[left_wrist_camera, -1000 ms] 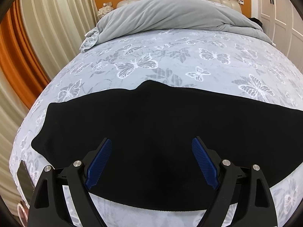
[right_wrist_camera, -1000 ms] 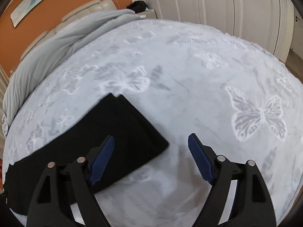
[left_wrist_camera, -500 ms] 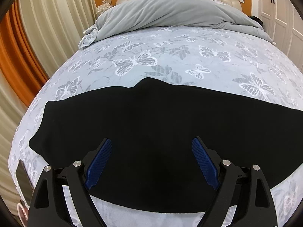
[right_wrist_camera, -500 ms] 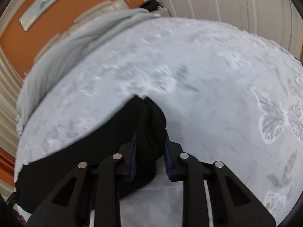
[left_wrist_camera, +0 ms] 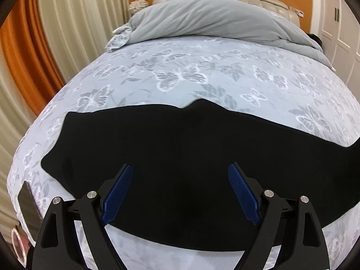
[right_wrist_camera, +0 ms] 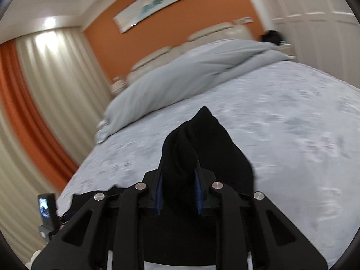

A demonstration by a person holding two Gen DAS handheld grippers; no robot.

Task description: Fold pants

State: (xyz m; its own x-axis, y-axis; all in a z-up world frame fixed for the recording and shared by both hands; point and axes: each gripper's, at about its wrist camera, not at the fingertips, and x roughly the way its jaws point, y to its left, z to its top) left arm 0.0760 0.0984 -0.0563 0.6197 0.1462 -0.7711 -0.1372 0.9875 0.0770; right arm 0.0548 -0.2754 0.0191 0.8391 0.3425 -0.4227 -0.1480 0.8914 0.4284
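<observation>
On the bed [left_wrist_camera: 258, 74]: black pants [left_wrist_camera: 180, 157] lie flat across the near half, long way left to right.
Left gripper [left_wrist_camera: 180, 193]: my jaws stand wide, empty, hovering over the pants' middle, no contact.
Right gripper [right_wrist_camera: 178, 189]: jaws have just been closing and now pinch a bunched leg end of the pants, lifted clear of the sheet; view blurred.
Step, my guess: carrying the leg end across toward the waist on the left for a first fold.
Risk, slip: thick bunch sits deep but only pinched; a fast swing could pull it free.
Risk, drag: nothing pins the middle, so the whole garment may slide and fold crooked.
Risk, bunching: layers could separate mid-air and land wrinkled.
</observation>
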